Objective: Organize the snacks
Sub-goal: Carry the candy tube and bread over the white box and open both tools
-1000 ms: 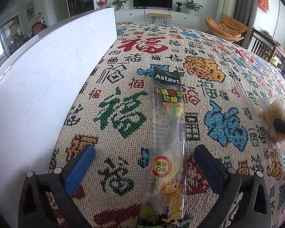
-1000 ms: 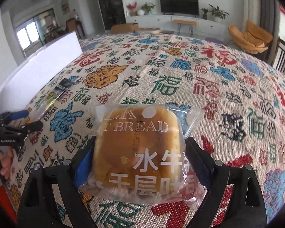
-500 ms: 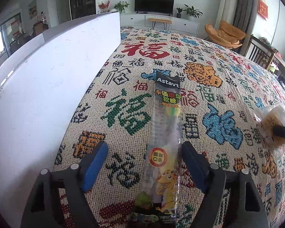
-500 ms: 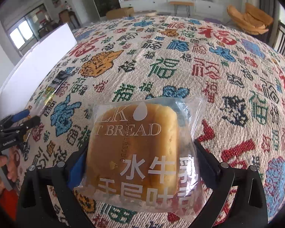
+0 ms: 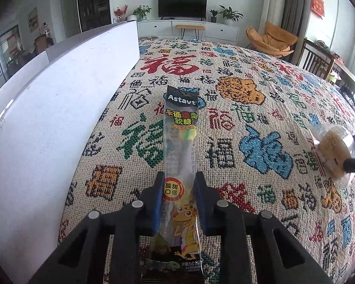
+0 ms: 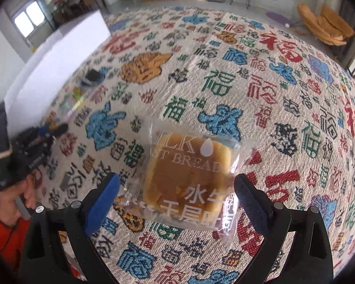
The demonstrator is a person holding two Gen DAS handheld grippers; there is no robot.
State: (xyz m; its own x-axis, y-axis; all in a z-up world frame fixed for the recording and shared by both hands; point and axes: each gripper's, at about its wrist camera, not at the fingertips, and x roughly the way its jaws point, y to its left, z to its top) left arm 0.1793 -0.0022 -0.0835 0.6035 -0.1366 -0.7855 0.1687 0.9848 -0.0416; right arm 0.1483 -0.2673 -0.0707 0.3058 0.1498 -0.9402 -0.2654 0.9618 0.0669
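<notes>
A long clear gummy-candy packet (image 5: 181, 142) with a black "Astavt" top lies lengthwise on the patterned tablecloth (image 5: 248, 82). My left gripper (image 5: 179, 177) is closing on its lower part, and both blue pads press its sides. A bagged square bread (image 6: 189, 172) lies on the cloth between the spread fingers of my right gripper (image 6: 175, 189). A gap shows between the left pad and the wrapper. From the left wrist view the bread (image 5: 333, 149) sits at the right edge, flanked by black fingers.
A tall white board (image 5: 47, 118) stands along the cloth's left side, close to the candy packet. In the right wrist view a hand (image 6: 28, 189) and a red sleeve (image 6: 2, 224) hold the left gripper (image 6: 52, 130). Chairs and a TV cabinet stand beyond the table.
The left jaws went from wide open to clamped on the candy packet. The right gripper tilted and rose, and its pads came off the bread bag, which now looks smaller.
</notes>
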